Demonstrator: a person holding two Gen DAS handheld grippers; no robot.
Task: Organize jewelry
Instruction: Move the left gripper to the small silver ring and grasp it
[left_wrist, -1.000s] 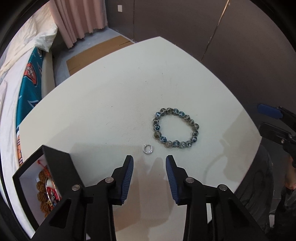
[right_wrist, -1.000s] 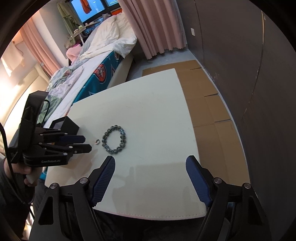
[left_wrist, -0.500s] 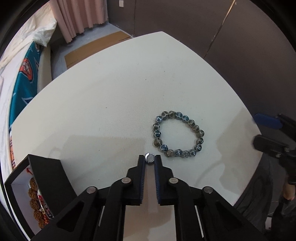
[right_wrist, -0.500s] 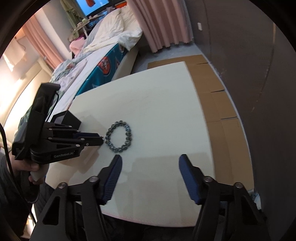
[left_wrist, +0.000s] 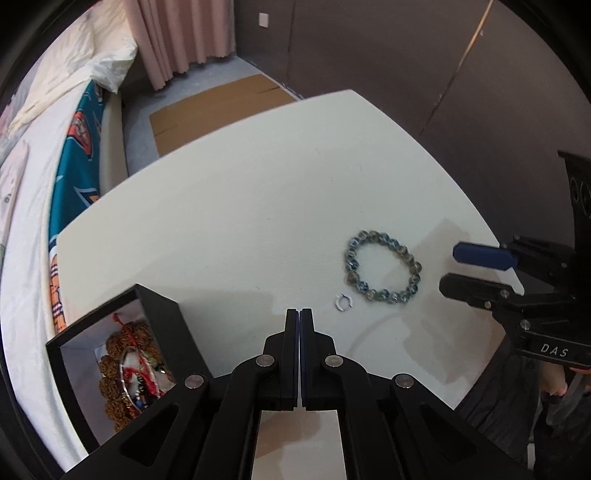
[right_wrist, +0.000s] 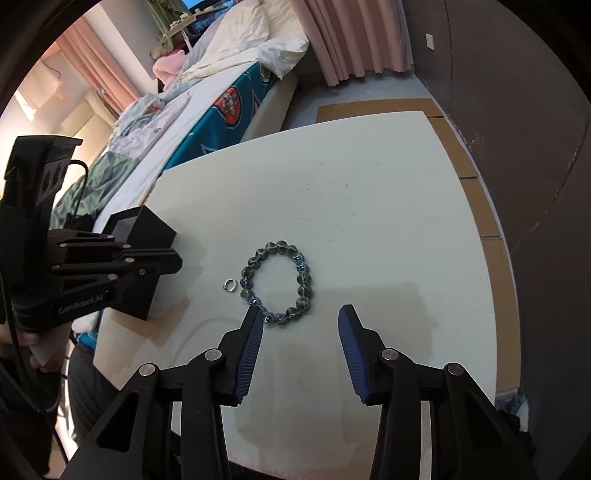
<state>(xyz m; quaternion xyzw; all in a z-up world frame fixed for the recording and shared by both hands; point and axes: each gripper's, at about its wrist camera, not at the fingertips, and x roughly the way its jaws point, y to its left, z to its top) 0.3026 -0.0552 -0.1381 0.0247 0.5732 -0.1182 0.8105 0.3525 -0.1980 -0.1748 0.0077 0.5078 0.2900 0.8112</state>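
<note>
A white table holds two loose pieces of jewelry. A bead bracelet lies flat in a ring shape, and a little silver ring lies just beside it, on the side toward the black box.

The left gripper has its two tongs pressed tight together with nothing between them. The silver ring is on the table a little past its tips and off to the side, not held. I think the tongs snapped together and missed the ring, since it is so small and thin that it slips away easily.

The right gripper has its tongs apart, and they have just been closing in. The near edge of the bracelet sits right by the tip of one blue finger. Nothing is squeezed between the pads. I think it is lining up to pick up the bracelet, because it is big and easy to catch.

The black box stands open at the table's edge beside the left gripper. It already holds brown beads with some red string. That looks like the place where all the jewelry goes.

Some things are hard to see. The box is partly cut off, and its pile is too jumbled to sort out. Only a bit of the person's hand shows.
</note>
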